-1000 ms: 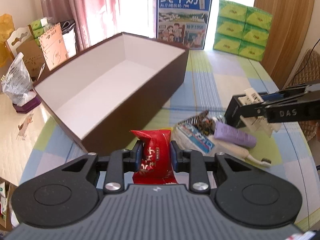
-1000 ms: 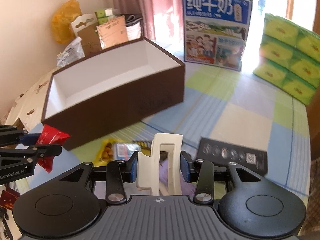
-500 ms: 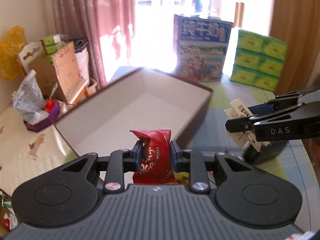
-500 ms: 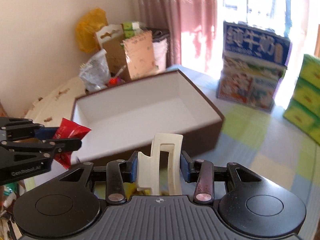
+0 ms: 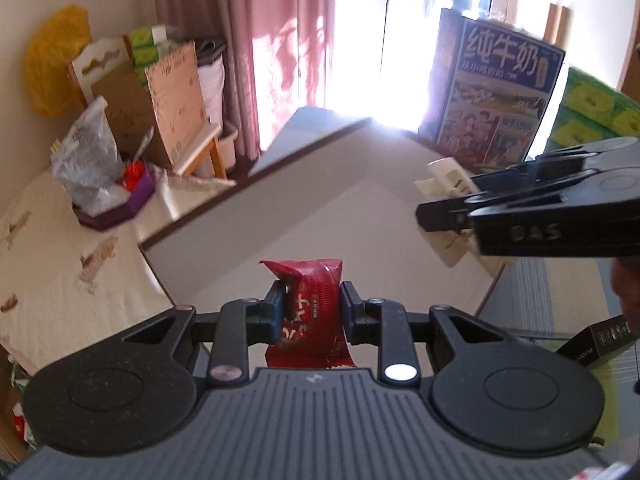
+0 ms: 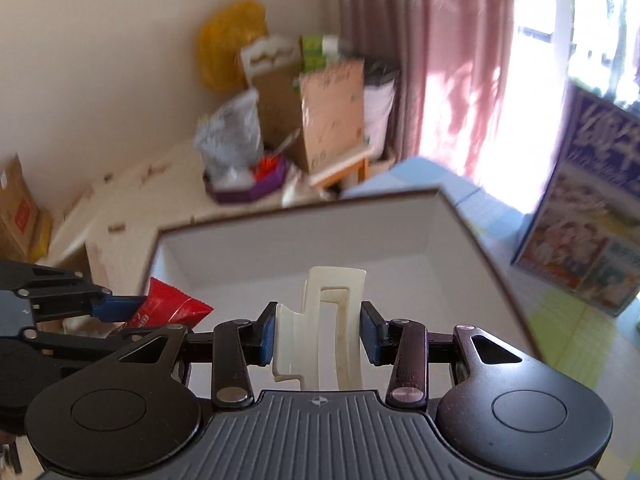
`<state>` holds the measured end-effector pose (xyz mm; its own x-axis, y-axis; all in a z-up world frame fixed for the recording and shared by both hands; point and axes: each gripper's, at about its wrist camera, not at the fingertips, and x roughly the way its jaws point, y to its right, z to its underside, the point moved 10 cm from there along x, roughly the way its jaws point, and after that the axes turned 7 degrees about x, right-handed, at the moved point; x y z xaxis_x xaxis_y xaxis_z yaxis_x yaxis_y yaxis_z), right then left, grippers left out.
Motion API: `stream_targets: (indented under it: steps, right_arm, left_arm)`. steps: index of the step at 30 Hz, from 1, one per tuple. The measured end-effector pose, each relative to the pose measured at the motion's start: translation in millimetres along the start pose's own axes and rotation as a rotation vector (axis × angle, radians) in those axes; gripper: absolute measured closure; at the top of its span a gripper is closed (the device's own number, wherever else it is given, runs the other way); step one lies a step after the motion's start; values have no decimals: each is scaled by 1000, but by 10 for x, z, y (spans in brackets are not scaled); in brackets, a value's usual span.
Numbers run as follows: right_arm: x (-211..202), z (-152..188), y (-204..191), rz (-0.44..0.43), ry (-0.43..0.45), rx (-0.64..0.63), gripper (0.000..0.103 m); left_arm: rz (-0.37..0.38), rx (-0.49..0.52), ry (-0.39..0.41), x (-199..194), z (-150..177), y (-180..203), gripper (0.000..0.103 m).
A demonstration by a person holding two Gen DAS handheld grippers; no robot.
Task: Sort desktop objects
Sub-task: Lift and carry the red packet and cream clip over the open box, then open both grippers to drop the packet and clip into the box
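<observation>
The left hand-held gripper (image 5: 308, 312) is pinching a red packet (image 5: 310, 304), and the right hand-held gripper (image 6: 318, 334) is pinching a cream hair clip (image 6: 328, 328). Both are held above the open box (image 6: 452, 220), whose white floor shows bare beneath them. The step in hand looks to be dropping both items into the box.

To do it well, each item should be brought low over the floor before the fingers part, so that the light packet does not flutter out over the near wall and the stiff clip does not bounce. The packet hangs near the box's near left corner, so it would be safer carried a little further inward. The two grippers are near each other in the left view, the clip just right of the packet; releasing them apart in the box avoids a knock.
</observation>
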<state>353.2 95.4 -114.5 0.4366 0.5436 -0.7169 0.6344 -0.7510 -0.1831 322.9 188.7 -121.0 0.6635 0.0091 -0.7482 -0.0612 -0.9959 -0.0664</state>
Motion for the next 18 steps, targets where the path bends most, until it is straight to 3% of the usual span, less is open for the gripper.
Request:
stream_targets:
  steps: [10,18]
  right_arm:
    - [828,498,305,56,-269,-29,64]
    - [980,624,480,49,-344,-28,64]
  left_arm:
    - [13,-11,-197,689,300,-29,79]
    - [35,-3,-264,832,349,66,78]
